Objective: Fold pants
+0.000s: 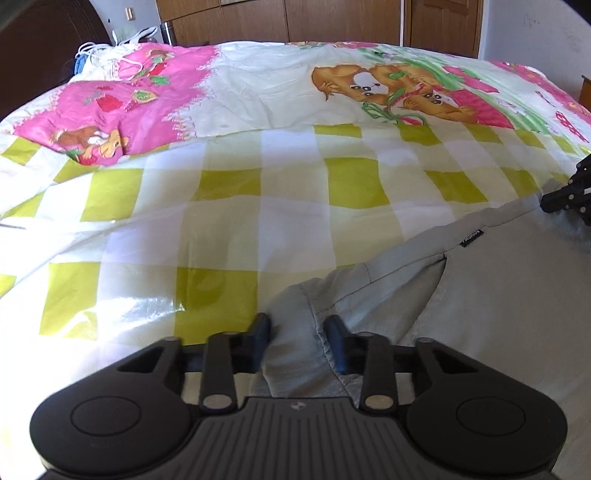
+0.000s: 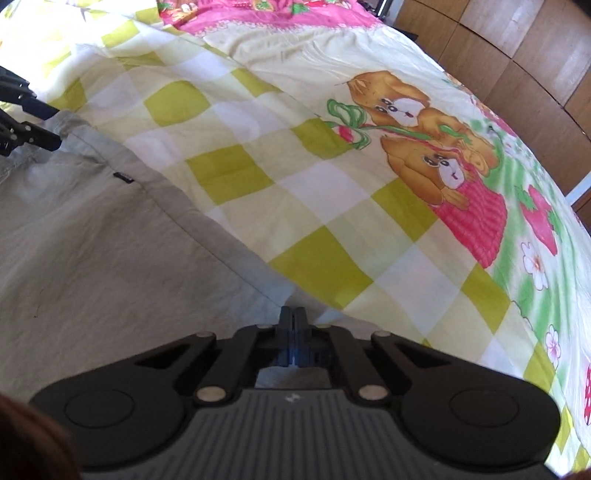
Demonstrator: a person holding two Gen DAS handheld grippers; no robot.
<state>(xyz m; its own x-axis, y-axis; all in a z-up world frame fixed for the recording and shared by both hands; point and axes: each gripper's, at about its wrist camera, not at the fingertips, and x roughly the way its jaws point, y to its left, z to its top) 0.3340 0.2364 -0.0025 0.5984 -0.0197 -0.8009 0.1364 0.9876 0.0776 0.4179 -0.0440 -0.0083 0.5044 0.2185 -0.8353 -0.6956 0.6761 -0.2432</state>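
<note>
Light grey pants (image 1: pixel 480 295) lie on a bed, at the lower right of the left wrist view and the left half of the right wrist view (image 2: pixel 92 240). A small black label (image 1: pixel 471 236) sits on their edge. My left gripper (image 1: pixel 297 332) is open, its fingers straddling a bunched fold of the pants. My right gripper (image 2: pixel 294 325) is shut at the pants' edge; whether cloth is pinched between the pads is hidden. The right gripper's tip also shows in the left wrist view (image 1: pixel 565 195), and the left gripper's tip in the right wrist view (image 2: pixel 33 122).
The bed has a green-and-white checked sheet (image 1: pixel 258 192) and a quilt printed with bears and strawberries (image 1: pixel 388 88). A pink pillow (image 1: pixel 122 107) lies at the far left. Wooden wardrobes (image 1: pixel 295 18) stand behind the bed.
</note>
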